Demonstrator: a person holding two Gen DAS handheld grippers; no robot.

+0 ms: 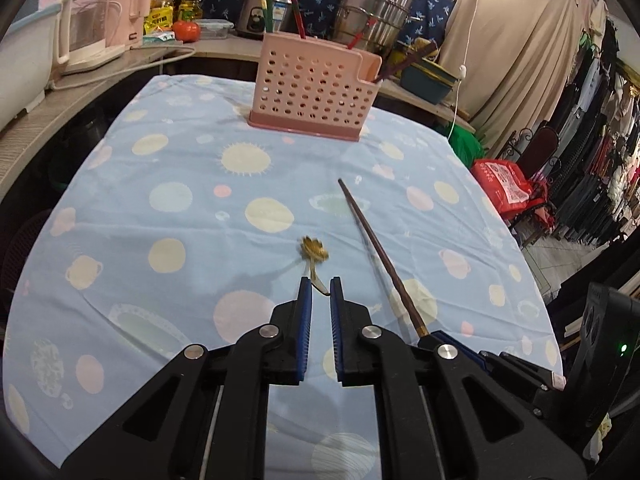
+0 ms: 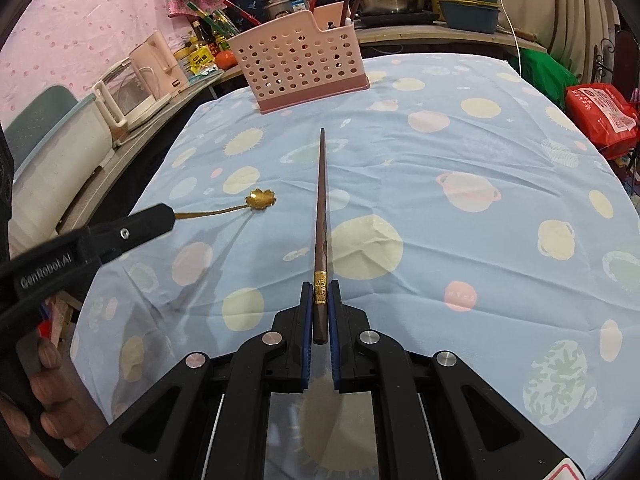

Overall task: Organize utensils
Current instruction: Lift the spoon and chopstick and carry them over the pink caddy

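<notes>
A small gold spoon point(image 1: 314, 254) with a flower-shaped bowl hangs just above the cloth, its thin handle pinched in my left gripper point(image 1: 320, 286), which is shut on it. The right wrist view shows the same spoon point(image 2: 260, 200) sticking out of the left gripper point(image 2: 170, 216) from the left. My right gripper point(image 2: 320, 292) is shut on a dark brown chopstick point(image 2: 321, 200) near its gold band, tip pointing away. That chopstick point(image 1: 372, 248) slants across the left wrist view. A pink perforated utensil holder point(image 1: 316, 86) point(image 2: 302, 70) stands at the table's far end with several utensils in it.
The table wears a light blue cloth point(image 1: 160, 216) with planet prints. A counter behind holds a kettle point(image 1: 86, 36), oil bottles, steel pots point(image 1: 372, 16) and a teal basin point(image 2: 470, 10). A red bag point(image 1: 506, 188) and clothes racks lie to the right. A hand point(image 2: 48, 392) grips the left tool.
</notes>
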